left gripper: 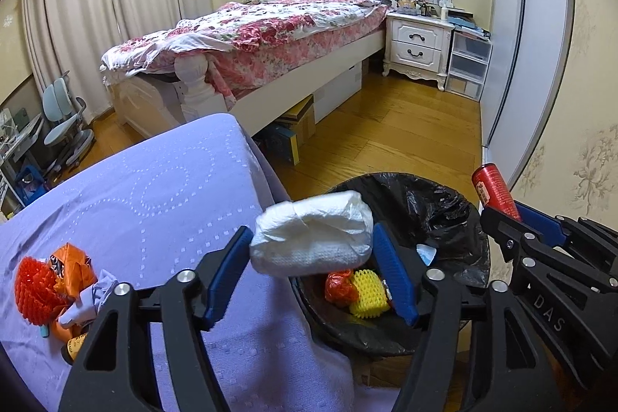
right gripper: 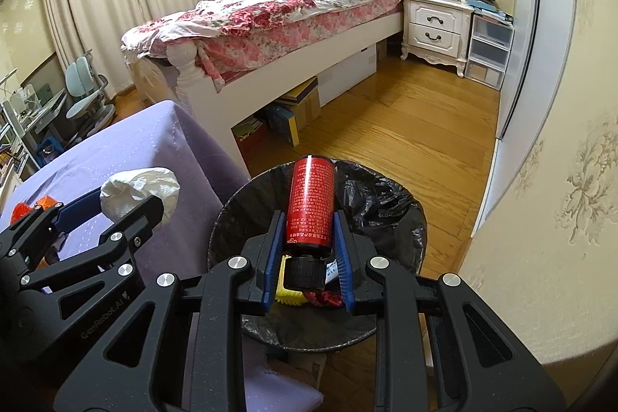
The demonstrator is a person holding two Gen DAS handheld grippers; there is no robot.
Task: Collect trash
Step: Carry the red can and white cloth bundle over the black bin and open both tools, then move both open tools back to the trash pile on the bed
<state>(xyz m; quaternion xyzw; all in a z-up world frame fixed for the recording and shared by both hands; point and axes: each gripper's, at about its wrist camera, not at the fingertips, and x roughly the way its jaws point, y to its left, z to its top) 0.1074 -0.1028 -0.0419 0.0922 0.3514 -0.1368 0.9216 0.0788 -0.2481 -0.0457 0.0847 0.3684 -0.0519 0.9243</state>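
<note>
Nearest the right wrist camera, the right gripper (right gripper: 309,259) is clamped on a red bottle (right gripper: 310,205), blue pads on its sides near the black screw cap. Its long axis runs toward 12 o'clock, away from the camera. It hangs right above the trash bin (right gripper: 390,215), which is lined with a crinkled black plastic bag, so a release there would probably drop it in.

The left gripper (left gripper: 311,250) has its jaws wide apart around a wad of white tissue (left gripper: 313,234). The wad is soft and quilted, rolled, with its long axis lying across from 9 to 3 o'clock. Whether the pads still press it I cannot tell (the right one at least touches). It sits over the bin's rim at the edge of the lilac cloth (left gripper: 146,188), and the bin opening lies toward 4 o'clock from it.

In the bin are yellow foam netting (left gripper: 369,292) and a red wrapper (left gripper: 340,286). At 9 o'clock, on the cloth, more trash (left gripper: 54,288) waits: orange netting, orange wrappers, crumpled paper. The left hand is nearer to it.
</note>
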